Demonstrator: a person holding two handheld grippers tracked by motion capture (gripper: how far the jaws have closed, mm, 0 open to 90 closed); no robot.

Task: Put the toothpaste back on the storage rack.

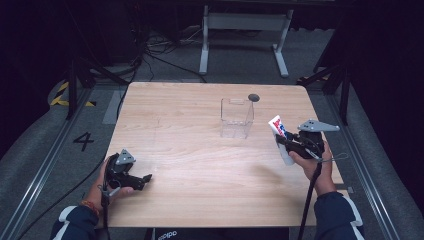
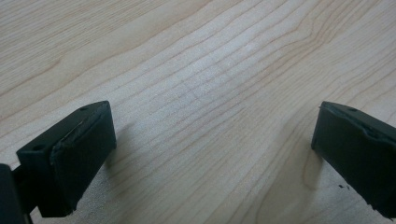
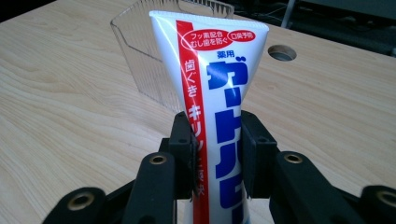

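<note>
The right tongs (image 3: 216,154) are gripping a toothpaste tube (image 3: 219,93) near the desk's (image 1: 200,150) right edge, beside a clear box (image 1: 236,118); the left tongs (image 2: 210,154) are resting open near the front-left corner.

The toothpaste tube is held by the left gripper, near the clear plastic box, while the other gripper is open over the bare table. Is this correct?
Not quite. The right gripper holds the toothpaste tube, as the right gripper view shows. The clear plastic box is near, and the left gripper is open over the bare table.
</note>
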